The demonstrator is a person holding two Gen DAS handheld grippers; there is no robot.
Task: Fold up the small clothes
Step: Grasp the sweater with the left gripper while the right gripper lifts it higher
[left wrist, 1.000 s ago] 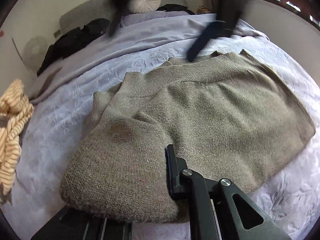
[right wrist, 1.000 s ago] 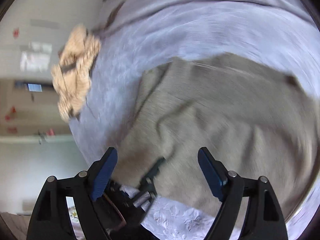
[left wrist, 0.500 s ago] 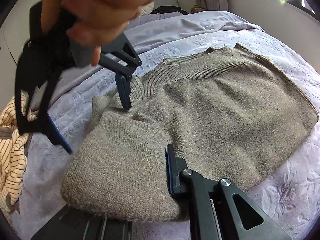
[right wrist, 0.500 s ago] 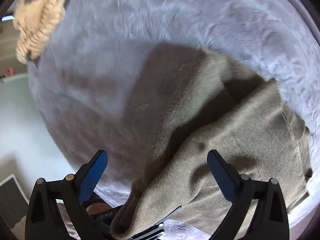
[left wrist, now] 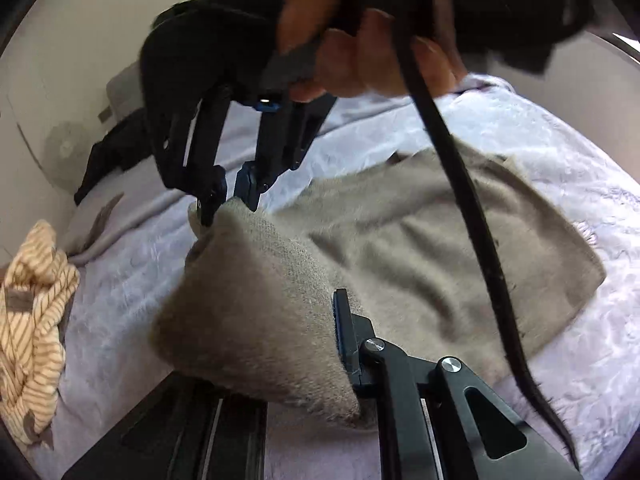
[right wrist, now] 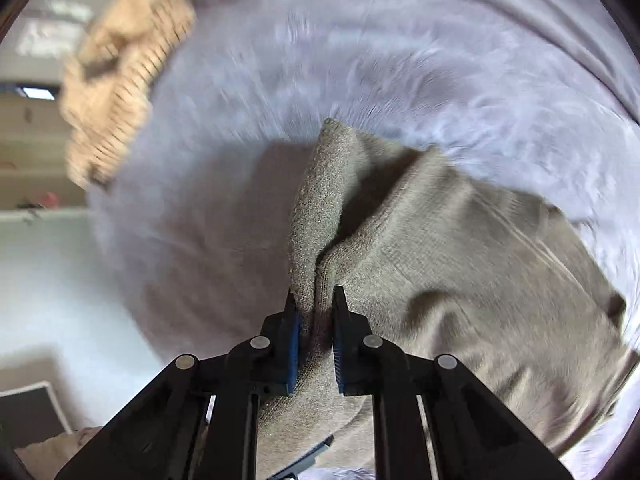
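Striped garment (left wrist: 32, 312) bunched at far left on bed (left wrist: 132, 288), unfolded. Sweater (left wrist: 440, 248) mid-fold at centre: left gripper (left wrist: 338, 344) clamped on near edge, right gripper (right wrist: 314, 320) pinched on far corner, both lifted. Fold-over pending.

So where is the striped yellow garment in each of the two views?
Left wrist view: the striped yellow garment lies crumpled at the left edge, on the bed.
Right wrist view: it is at the upper left, blurred.
Shared landmark: the grey-green sweater, pinched in both grippers' fingers.
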